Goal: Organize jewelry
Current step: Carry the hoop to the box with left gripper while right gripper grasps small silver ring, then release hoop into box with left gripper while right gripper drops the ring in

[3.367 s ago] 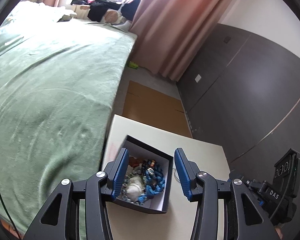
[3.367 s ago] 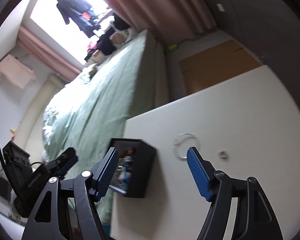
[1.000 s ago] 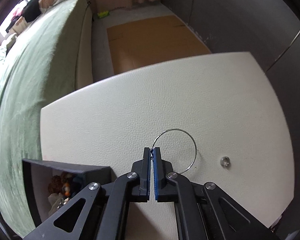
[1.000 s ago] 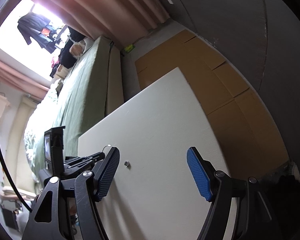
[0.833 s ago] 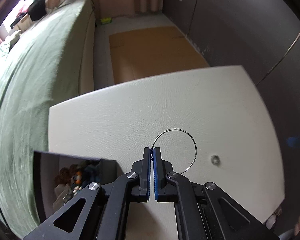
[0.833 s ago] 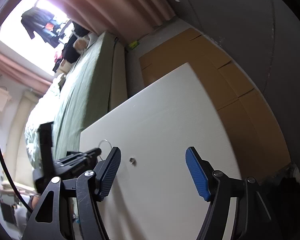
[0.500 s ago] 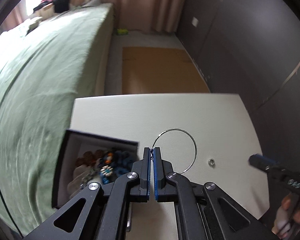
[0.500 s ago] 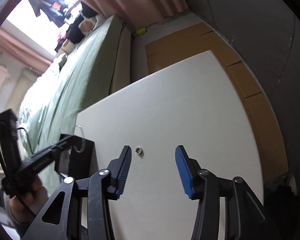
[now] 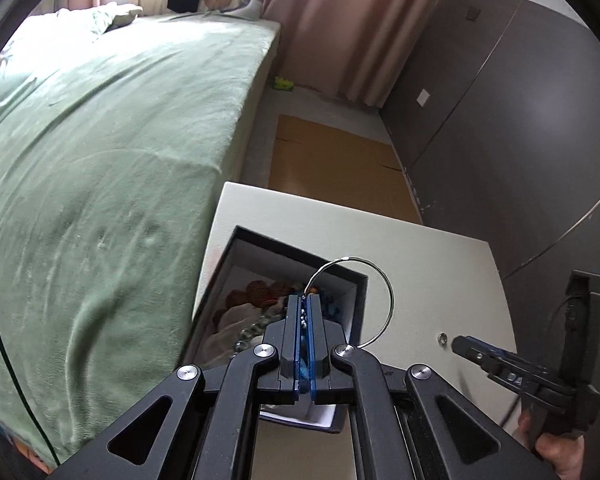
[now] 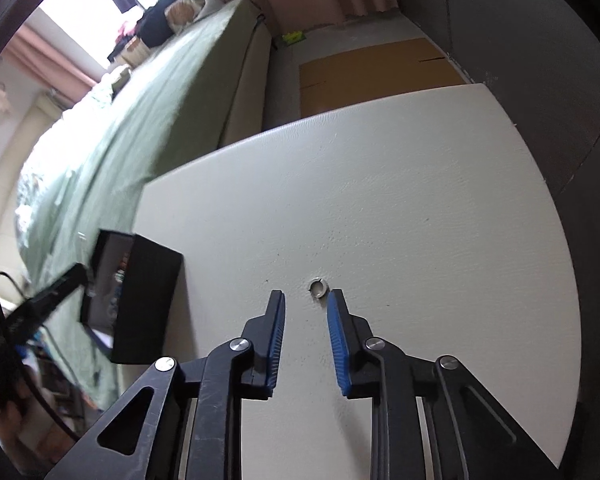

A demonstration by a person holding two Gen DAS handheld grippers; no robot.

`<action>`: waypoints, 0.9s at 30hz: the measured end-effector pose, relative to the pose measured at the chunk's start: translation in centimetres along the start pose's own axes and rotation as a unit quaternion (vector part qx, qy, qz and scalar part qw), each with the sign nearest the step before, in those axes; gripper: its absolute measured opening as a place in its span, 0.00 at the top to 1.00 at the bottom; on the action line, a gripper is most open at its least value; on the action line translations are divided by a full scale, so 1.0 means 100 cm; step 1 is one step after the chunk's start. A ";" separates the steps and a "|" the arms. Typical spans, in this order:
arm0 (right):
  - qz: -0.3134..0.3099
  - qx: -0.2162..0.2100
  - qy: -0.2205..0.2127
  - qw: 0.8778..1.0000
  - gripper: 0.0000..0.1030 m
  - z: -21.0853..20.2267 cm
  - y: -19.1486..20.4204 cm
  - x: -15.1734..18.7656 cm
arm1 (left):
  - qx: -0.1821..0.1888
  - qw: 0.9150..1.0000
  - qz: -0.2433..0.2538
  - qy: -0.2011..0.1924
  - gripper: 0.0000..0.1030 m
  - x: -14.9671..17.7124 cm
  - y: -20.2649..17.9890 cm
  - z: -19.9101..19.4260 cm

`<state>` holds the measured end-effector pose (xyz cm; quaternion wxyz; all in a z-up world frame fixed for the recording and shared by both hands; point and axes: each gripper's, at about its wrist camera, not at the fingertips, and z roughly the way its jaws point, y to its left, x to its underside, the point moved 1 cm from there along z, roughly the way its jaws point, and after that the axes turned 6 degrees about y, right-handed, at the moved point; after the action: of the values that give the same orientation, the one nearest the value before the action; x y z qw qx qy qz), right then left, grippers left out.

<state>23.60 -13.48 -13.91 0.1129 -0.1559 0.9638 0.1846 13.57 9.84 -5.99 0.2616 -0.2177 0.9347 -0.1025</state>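
A bed (image 9: 100, 152) under a green cover fills the left of both wrist views, and a brown sheet of cardboard (image 9: 336, 168) lies on the floor between it and the dark wall panels. In front of these stands the white table (image 10: 400, 200), its textured top mostly bare.

Near the table's bed-side edge sits a black box (image 9: 296, 264) with a pale lining, open at the top. It holds a heap of jewelry (image 9: 260, 300): brownish beads toward the back, blue beads beside them, clear or grey beads and a pale bundle nearer the front. Single pieces cannot be told apart. In the right wrist view the box shows as a dark block seen from its outer side (image 10: 144, 296).

The left hand-held gripper (image 9: 305, 308) is above the open box, its blue pads pressed together on a thin wire bangle (image 9: 388, 292); the hoop stands up out of the pads and arcs over the box's right wall.

The right hand-held gripper (image 10: 306, 300) points down at the table with its jaws closing, a narrow gap between them. A small silver ring (image 10: 318, 287) lies flat on the table just ahead of the tips, close to the right pad, not gripped. The same ring (image 9: 443, 337) shows in the left wrist view, right of the box, with the right hand-held gripper's tip beside it.
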 end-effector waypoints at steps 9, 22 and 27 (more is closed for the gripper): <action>-0.015 0.064 0.010 0.998 0.79 0.019 0.008 -0.003 | 0.001 1.000 -0.005 0.003 0.98 0.000 0.017 -0.003; -0.050 0.104 -0.006 0.993 0.86 0.015 0.020 -0.005 | 0.007 0.999 -0.035 0.035 0.97 -0.004 0.032 0.011; -0.049 0.071 -0.032 0.996 0.86 -0.004 0.031 -0.003 | 0.036 0.998 -0.047 0.025 0.84 -0.004 0.034 -0.002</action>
<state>22.72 -10.86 -12.50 0.1638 -0.1879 0.9616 0.1146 12.61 13.02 -6.70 0.2406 -0.2497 0.9253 -0.1535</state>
